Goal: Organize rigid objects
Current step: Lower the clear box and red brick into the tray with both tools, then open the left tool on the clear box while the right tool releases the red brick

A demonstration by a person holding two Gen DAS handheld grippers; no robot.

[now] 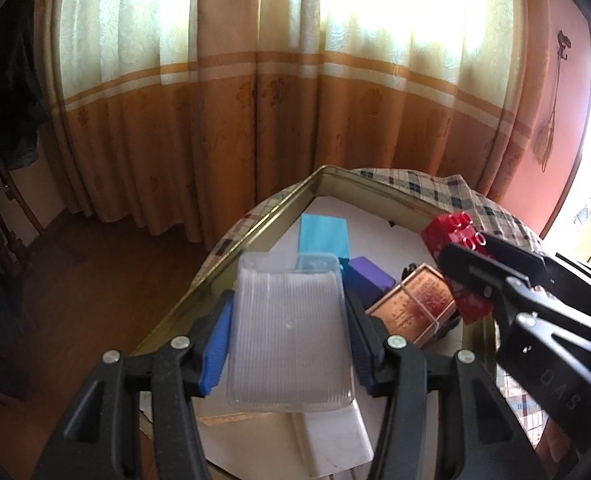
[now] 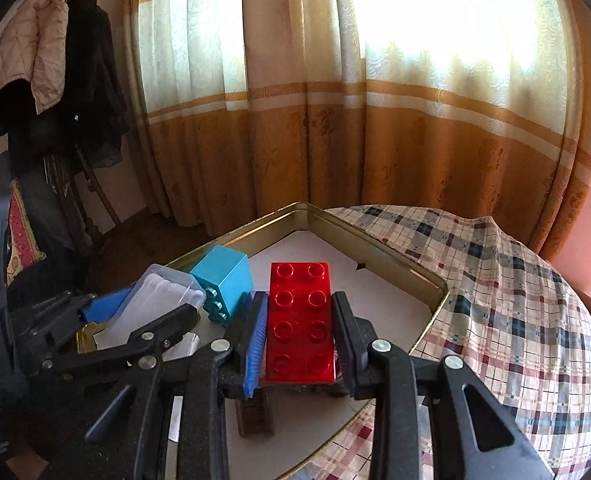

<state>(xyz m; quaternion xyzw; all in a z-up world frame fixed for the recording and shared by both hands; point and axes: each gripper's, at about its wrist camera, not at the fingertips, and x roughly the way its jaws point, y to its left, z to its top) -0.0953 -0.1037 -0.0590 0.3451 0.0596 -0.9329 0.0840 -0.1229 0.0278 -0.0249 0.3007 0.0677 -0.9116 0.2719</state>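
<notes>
My left gripper (image 1: 289,312) is shut on a clear ribbed plastic box (image 1: 289,332) and holds it over a gold tin tray (image 1: 255,220). My right gripper (image 2: 300,336) is shut on a red studded brick (image 2: 300,320) above the same tray (image 2: 415,272). In the tray lie a light blue block (image 1: 323,234), a purple block (image 1: 369,278) and a copper-coloured rectangular piece (image 1: 411,304) bound with a band. The blue block (image 2: 223,280) also shows in the right wrist view, beside the clear box (image 2: 155,300). The red brick (image 1: 455,236) and right gripper show at the right of the left wrist view.
The tray sits on a round table with a plaid cloth (image 2: 515,300). Orange and cream curtains (image 1: 275,100) hang behind. A coat rack with jackets (image 2: 55,80) stands at the left over a wooden floor (image 1: 95,272). A white object (image 1: 335,440) lies under the left gripper.
</notes>
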